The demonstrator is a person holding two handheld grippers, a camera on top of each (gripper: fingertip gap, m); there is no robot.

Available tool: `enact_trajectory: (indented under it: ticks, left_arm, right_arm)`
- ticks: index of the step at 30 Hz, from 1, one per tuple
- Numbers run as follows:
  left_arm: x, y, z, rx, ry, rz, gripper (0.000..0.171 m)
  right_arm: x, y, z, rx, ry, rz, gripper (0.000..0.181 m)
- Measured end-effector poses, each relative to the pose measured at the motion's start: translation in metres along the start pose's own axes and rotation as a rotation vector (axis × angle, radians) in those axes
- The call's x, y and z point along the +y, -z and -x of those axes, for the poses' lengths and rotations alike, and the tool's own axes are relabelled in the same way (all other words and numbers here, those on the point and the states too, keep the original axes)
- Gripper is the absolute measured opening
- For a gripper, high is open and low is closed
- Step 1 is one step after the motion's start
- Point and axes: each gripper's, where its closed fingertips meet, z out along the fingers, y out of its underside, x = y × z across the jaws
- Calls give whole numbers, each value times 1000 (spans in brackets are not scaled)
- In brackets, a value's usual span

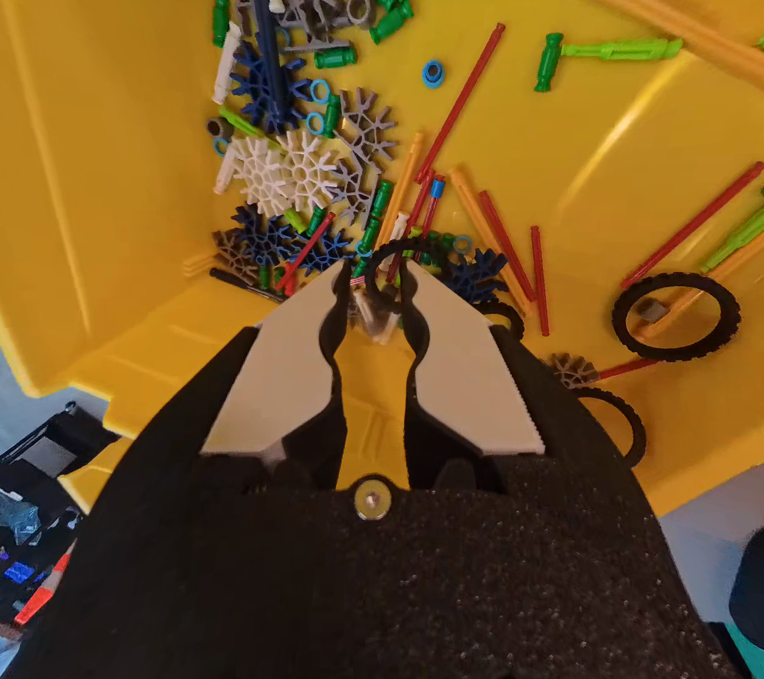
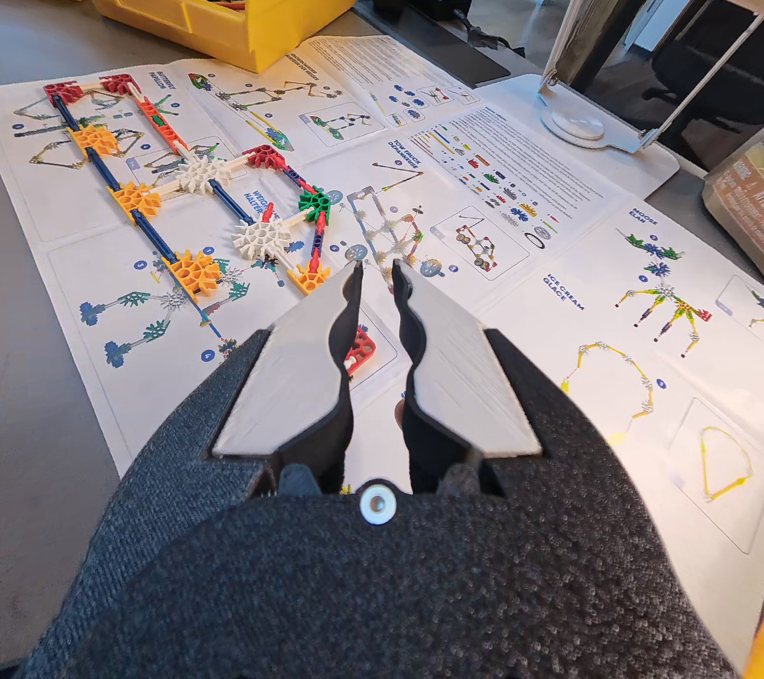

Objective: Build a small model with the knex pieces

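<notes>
Between my left gripper's (image 1: 374, 270) parted tips sits a small black tyre (image 1: 386, 273) amid rods and connectors in the yellow bin (image 1: 103, 163); whether the tips press it I cannot tell through the blur. A larger black tyre (image 1: 676, 316) lies well right of them.

Ahead of my right gripper (image 2: 376, 268), jaws narrowly apart and empty, spreads the instruction sheet (image 2: 516, 307); the built frame (image 2: 198, 179) lies left of the tips.

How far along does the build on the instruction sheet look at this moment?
Done: a flat frame of rods and connectors lies joined on the instruction sheet. In hand: the left gripper reaches into the yellow bin, its tips open around a black tyre ring. The right gripper hovers open, empty. Left: no tyres are on the frame.
</notes>
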Motion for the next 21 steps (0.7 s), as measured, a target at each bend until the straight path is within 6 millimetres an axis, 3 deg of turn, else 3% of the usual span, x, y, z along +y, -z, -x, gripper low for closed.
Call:
enact_trajectory:
  ticks: [6, 13, 14, 16, 21]
  left_arm:
    - [7, -10, -5, 34, -38, 68, 3]
    - [-47, 38, -31, 196, 19, -255, 4]
    - [-49, 38, -30, 194, 27, -266, 17]
    - [-45, 34, -24, 175, 30, -249, 27]
    - [-21, 11, -7, 59, -27, -118, 7]
  right_arm:
    - [3, 0, -1, -4, -3, 8, 13]
    - [8, -2, 0, -20, -3, 27, 13]
    - [8, -3, 0, -21, -2, 29, 13]
    - [9, -2, 1, -20, 0, 33, 13]
    - [11, -3, 1, -24, -8, 42, 13]
